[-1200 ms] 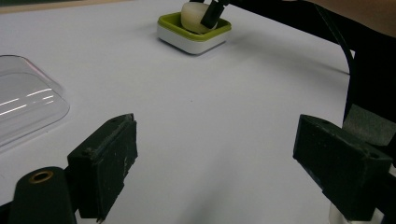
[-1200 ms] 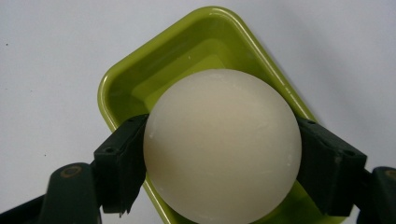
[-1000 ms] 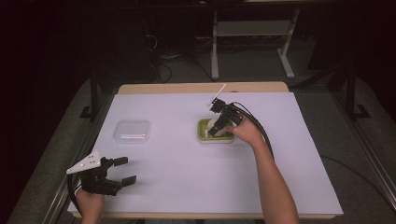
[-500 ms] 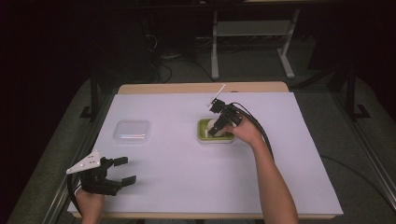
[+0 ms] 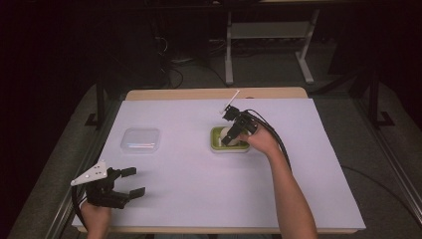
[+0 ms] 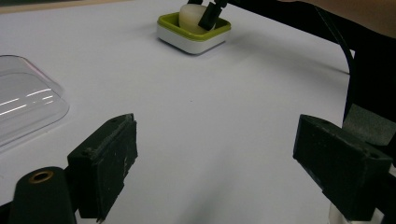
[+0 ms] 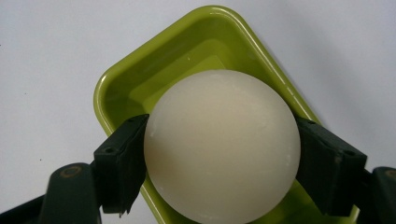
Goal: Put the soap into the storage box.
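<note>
A cream-white ball sits between the two jaws of my right gripper, which press on both of its sides. Below it lies a small lime-green tray with a white outer base; whether the ball rests on the tray floor or hangs just above it I cannot tell. In the high view the right gripper stands over the tray at the table's middle. My left gripper is open near the front left corner, with nothing between its jaws. From the left gripper the tray and ball show far ahead.
A clear plastic lid lies on the white table cover to the left of the tray, and it shows at the left in the left gripper view. The right gripper's black cable runs back along the forearm.
</note>
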Demonstrator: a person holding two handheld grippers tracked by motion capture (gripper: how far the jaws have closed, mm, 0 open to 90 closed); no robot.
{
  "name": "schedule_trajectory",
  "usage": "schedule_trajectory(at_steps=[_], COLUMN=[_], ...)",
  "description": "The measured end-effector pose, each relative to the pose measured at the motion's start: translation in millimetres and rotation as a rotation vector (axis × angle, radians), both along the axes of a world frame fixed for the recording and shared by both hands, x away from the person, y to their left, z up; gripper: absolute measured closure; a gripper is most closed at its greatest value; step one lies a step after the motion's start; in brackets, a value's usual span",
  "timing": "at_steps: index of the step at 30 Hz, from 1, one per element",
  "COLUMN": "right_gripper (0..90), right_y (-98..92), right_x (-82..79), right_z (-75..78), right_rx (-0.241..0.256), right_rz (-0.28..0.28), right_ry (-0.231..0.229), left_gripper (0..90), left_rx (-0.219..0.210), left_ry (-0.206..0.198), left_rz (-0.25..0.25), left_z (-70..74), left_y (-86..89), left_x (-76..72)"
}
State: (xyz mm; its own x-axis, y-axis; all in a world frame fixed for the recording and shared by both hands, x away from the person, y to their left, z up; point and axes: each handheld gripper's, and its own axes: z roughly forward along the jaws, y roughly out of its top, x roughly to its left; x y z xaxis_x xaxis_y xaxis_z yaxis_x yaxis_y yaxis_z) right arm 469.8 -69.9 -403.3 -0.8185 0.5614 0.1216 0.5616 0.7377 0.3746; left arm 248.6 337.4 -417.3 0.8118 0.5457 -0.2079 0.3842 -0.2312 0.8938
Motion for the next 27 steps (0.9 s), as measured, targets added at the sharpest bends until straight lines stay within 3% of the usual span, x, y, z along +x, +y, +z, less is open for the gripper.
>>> schedule_trajectory(at_steps=[19,27], right_gripper=[23.0,27.1], right_y=[-1.4,-8.4], right_x=[-0.7,-5.2], right_z=[-0.5,14.9], right_rx=[-0.018,0.037], right_rz=[-0.005,-0.012], right_ry=[0.008,-0.034], left_gripper=[13.1,13.1], left_rx=[-0.004,0.0], left_ry=[0.002,0.0], left_rz=[0.002,-0.001], left_z=[-0.2,-0.1], left_y=[-0.4,-1.1], left_x=[0.0,-0.1])
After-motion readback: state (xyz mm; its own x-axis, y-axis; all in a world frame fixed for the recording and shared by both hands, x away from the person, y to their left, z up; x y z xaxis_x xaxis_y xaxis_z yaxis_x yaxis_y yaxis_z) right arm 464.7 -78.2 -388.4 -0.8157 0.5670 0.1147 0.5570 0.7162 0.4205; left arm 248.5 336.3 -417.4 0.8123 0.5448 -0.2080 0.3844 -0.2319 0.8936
